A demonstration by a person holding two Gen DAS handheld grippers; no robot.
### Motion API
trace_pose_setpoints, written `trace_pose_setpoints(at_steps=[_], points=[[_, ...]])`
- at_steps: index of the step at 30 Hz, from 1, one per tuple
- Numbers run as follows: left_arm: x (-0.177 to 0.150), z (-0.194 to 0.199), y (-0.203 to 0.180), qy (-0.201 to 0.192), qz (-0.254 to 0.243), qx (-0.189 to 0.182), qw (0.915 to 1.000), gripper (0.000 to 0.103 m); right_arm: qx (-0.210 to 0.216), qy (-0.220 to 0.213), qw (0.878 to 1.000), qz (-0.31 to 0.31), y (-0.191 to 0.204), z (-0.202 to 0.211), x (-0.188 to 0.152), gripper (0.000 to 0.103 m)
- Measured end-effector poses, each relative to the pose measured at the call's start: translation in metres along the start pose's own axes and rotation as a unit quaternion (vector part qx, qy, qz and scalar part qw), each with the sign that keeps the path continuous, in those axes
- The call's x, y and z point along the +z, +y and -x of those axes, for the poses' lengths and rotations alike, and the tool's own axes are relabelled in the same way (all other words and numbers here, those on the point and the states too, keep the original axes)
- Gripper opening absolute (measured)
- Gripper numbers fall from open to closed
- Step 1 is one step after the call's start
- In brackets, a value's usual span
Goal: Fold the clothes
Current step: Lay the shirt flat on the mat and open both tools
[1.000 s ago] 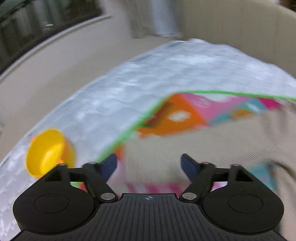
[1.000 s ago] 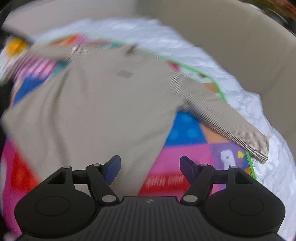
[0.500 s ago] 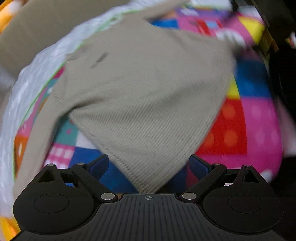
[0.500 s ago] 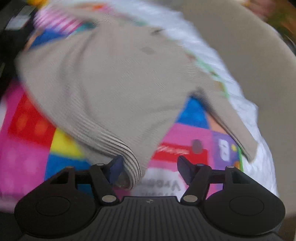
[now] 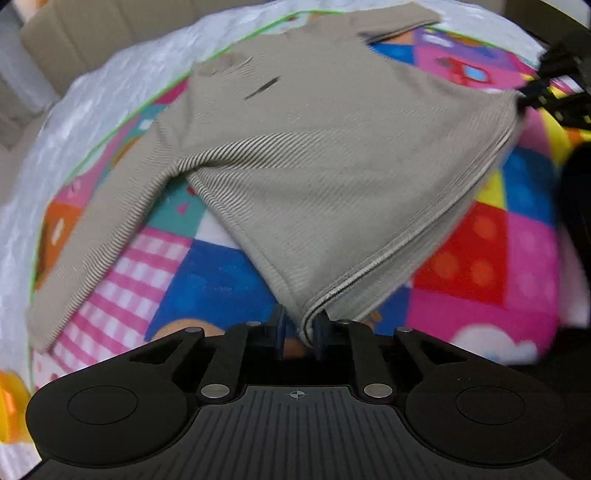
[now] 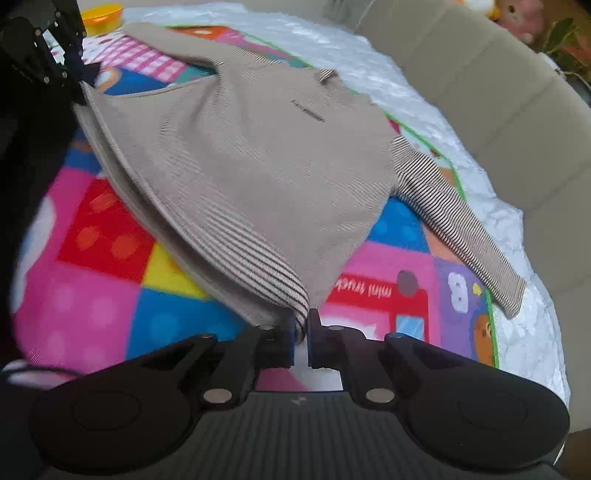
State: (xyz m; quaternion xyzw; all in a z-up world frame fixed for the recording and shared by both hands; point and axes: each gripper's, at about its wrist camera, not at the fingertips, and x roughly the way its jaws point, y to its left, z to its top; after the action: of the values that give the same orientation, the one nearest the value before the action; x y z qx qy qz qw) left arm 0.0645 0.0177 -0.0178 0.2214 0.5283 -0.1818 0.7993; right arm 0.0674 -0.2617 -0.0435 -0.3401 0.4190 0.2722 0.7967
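Observation:
A beige fine-striped sweater (image 5: 332, 155) lies spread on a colourful patchwork play mat (image 5: 480, 258), sleeves out to both sides. My left gripper (image 5: 299, 332) is shut on one bottom hem corner of the sweater and holds it up off the mat. My right gripper (image 6: 301, 334) is shut on the other hem corner of the sweater (image 6: 258, 158), also lifted. Each gripper shows at the far hem corner in the other's view: the right one in the left wrist view (image 5: 532, 96), the left one in the right wrist view (image 6: 79, 86).
The mat (image 6: 110, 295) lies on a white quilted cover (image 6: 517, 229) on a beige sofa with a backrest (image 6: 498, 103). An orange-yellow plastic cup (image 6: 101, 14) sits past the sweater's left sleeve; it also shows at the left wrist view's lower left edge (image 5: 11, 406).
Both grippers were open above the sweater. They moved down to the bottom hem corners and closed on them. The hem now lifts off the mat.

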Motion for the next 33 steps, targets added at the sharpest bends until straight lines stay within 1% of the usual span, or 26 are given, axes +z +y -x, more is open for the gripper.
trace_pose_setpoints(at_steps=[2, 4, 5, 6, 7, 8, 9, 10, 11, 12, 14, 15, 16, 17, 18, 19, 20, 21, 23, 24, 25, 27, 28, 29, 30, 33], points=[[-0.008, 0.002, -0.007, 0.013, -0.016, -0.003, 0.9998, 0.017, 0.003, 0.021, 1.0, 0.009, 0.001, 0.0, -0.004, 0.003], [-0.016, 0.002, -0.011, 0.029, -0.027, -0.005, 0.9992, 0.024, 0.004, 0.027, 1.0, 0.004, 0.0, 0.0, -0.007, 0.004], [-0.02, 0.002, -0.011, 0.035, -0.026, -0.003, 0.999, 0.035, 0.005, 0.024, 1.0, 0.0, -0.002, 0.002, -0.008, 0.005], [-0.024, 0.001, -0.011, 0.042, -0.026, -0.001, 0.9988, 0.043, 0.005, 0.018, 1.0, -0.007, -0.004, 0.005, -0.008, 0.007], [-0.027, 0.004, -0.01, 0.043, -0.022, -0.001, 0.9988, 0.058, 0.004, 0.008, 1.0, -0.019, -0.008, 0.008, -0.007, 0.012], [-0.029, 0.009, -0.006, 0.035, -0.011, -0.005, 0.9993, 0.07, 0.004, -0.003, 0.999, -0.034, -0.012, 0.012, -0.005, 0.023], [-0.029, 0.013, 0.0, 0.024, 0.005, -0.015, 0.9996, 0.075, 0.005, -0.015, 0.999, -0.05, -0.016, 0.015, -0.002, 0.03], [-0.028, 0.017, 0.007, 0.012, 0.023, -0.023, 0.9994, 0.081, 0.007, -0.027, 0.997, -0.067, -0.02, 0.017, 0.002, 0.045], [-0.025, 0.02, 0.013, 0.0, 0.046, -0.03, 0.9985, 0.083, 0.009, -0.04, 0.996, -0.084, -0.025, 0.017, 0.007, 0.059], [-0.021, 0.022, 0.02, -0.012, 0.069, -0.036, 0.9969, 0.083, 0.012, -0.053, 0.993, -0.102, -0.027, 0.016, 0.014, 0.064], [-0.01, 0.02, 0.033, -0.035, 0.114, -0.047, 0.9918, 0.083, 0.02, -0.078, 0.987, -0.141, -0.031, 0.01, 0.028, 0.08], [-0.005, 0.015, 0.041, -0.047, 0.139, -0.05, 0.988, 0.083, 0.027, -0.092, 0.982, -0.165, -0.032, 0.005, 0.036, 0.085], [-0.001, 0.011, 0.05, -0.059, 0.165, -0.052, 0.9832, 0.083, 0.033, -0.107, 0.975, -0.192, -0.034, -0.001, 0.043, 0.093], [0.002, 0.007, 0.06, -0.075, 0.2, -0.055, 0.9753, 0.084, 0.038, -0.124, 0.966, -0.222, -0.035, -0.007, 0.051, 0.102], [0.002, 0.003, 0.072, -0.092, 0.242, -0.06, 0.9641, 0.085, 0.045, -0.139, 0.956, -0.255, -0.035, -0.015, 0.057, 0.103], [-0.002, -0.001, 0.087, -0.106, 0.294, -0.063, 0.9479, 0.085, 0.054, -0.152, 0.943, -0.292, -0.036, -0.025, 0.063, 0.103], [-0.009, -0.007, 0.104, -0.119, 0.354, -0.067, 0.9251, 0.085, 0.063, -0.165, 0.928, -0.327, -0.036, -0.035, 0.068, 0.103], [-0.017, -0.012, 0.121, -0.131, 0.414, -0.069, 0.8982, 0.085, 0.071, -0.172, 0.914, -0.361, -0.036, -0.047, 0.072, 0.103], [-0.035, -0.022, 0.155, -0.155, 0.524, -0.065, 0.8348, 0.083, 0.088, -0.169, 0.893, -0.408, -0.032, -0.074, 0.077, 0.103], [-0.048, -0.025, 0.169, -0.167, 0.573, -0.046, 0.8008, 0.082, 0.094, -0.156, 0.893, -0.412, -0.03, -0.086, 0.079, 0.103], [-0.06, -0.028, 0.18, -0.177, 0.614, -0.029, 0.7684, 0.081, 0.097, -0.136, 0.9, -0.402, -0.026, -0.096, 0.081, 0.103], [-0.08, -0.036, 0.197, -0.187, 0.68, -0.006, 0.7093, 0.079, 0.101, -0.097, 0.914, -0.381, -0.02, -0.114, 0.085, 0.103], [-0.087, -0.041, 0.205, -0.189, 0.701, 0.0, 0.6872, 0.077, 0.098, -0.093, 0.92, -0.369, -0.017, -0.117, 0.084, 0.103], [-0.091, -0.048, 0.212, -0.189, 0.714, 0.001, 0.6746, 0.073, 0.096, -0.093, 0.92, -0.368, -0.016, -0.118, 0.084, 0.103], [-0.092, -0.054, 0.218, -0.189, 0.72, 0.004, 0.6674, 0.071, 0.096, -0.09, 0.918, -0.374, -0.016, -0.119, 0.085, 0.103], [-0.082, -0.068, 0.229, -0.187, 0.718, 0.017, 0.6707, 0.068, 0.093, -0.084, 0.915, -0.384, -0.016, -0.121, 0.086, 0.103]])
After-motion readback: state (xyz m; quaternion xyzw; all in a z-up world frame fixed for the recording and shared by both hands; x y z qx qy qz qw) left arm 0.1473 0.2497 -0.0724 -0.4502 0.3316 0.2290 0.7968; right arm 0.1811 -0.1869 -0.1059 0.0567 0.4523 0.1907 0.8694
